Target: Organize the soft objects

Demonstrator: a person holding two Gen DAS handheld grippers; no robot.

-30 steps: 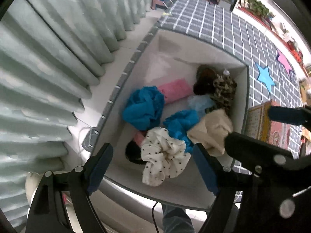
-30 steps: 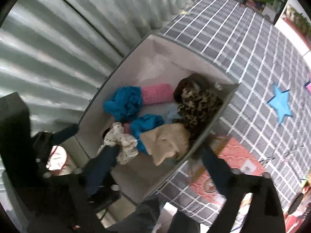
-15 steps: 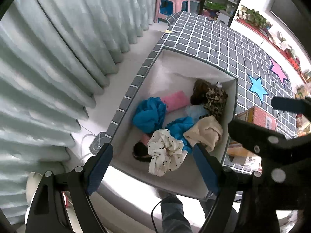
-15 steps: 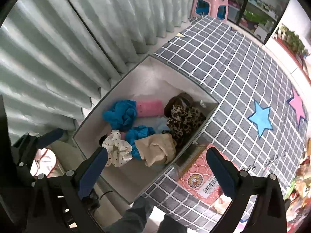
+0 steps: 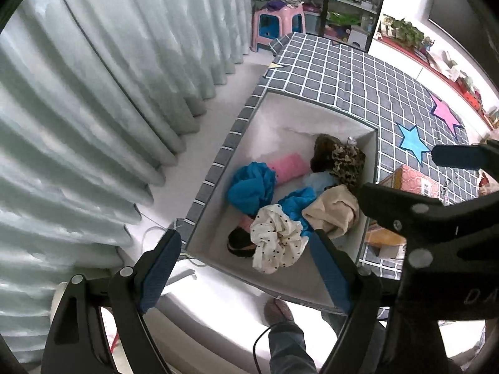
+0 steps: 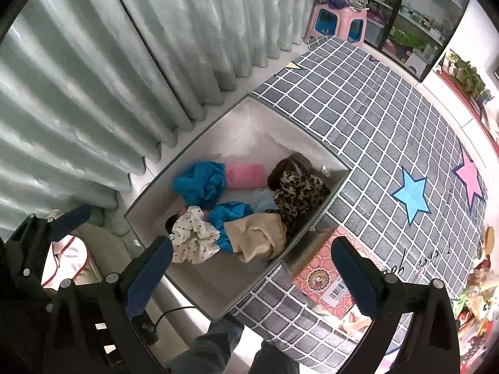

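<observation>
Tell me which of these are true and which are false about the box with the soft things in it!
1. The white dotted scrunchie lies inside the box. True.
2. The left gripper is squeezing the scrunchie. False: it is open and empty, above the box.
3. The pink roll lies beside a blue cloth. True.
4. The leopard-print cloth lies on the checked mat. False: it is in the box.
5. The right gripper holds the beige cloth. False: it is open and holds nothing.
</observation>
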